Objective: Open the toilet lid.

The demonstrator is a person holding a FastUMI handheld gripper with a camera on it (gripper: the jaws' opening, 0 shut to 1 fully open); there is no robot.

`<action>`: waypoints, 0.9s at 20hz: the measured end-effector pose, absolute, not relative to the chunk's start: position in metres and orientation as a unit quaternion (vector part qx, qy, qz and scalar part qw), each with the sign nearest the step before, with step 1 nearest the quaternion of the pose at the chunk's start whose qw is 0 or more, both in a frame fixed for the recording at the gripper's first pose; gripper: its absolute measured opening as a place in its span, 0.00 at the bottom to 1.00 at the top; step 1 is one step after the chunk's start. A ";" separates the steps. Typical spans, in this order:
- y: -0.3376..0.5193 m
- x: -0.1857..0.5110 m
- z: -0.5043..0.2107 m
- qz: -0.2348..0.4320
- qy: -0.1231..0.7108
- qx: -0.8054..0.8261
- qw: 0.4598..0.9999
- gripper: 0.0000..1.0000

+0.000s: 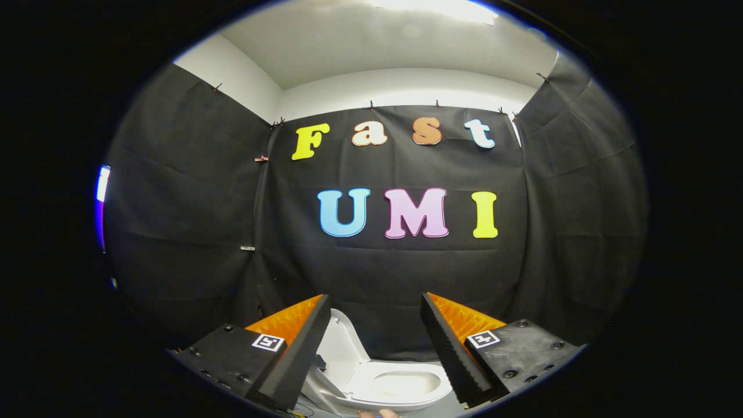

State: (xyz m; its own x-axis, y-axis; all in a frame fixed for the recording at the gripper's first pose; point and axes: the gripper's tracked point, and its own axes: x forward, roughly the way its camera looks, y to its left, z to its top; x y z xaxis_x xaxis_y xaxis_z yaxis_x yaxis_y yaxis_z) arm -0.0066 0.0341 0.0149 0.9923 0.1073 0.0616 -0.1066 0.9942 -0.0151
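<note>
The toilet is partly hidden by the gripper, whose fingers are held wide apart, gripping nothing. The toilet lid is seen tipped up, leaning left.

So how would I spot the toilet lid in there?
Find the black cloth wall, then look down between the open gripper's two ridged fingers. The white toilet sits there, bowl exposed. The lid is the white panel standing up beside the bowl.
</note>
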 end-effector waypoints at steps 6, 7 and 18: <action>0.027 -0.009 0.016 0.044 -0.030 -0.007 0.999 0.98; 0.026 -0.010 0.017 0.043 -0.031 -0.004 0.999 0.98; 0.026 -0.015 0.022 0.047 -0.038 0.004 0.998 0.98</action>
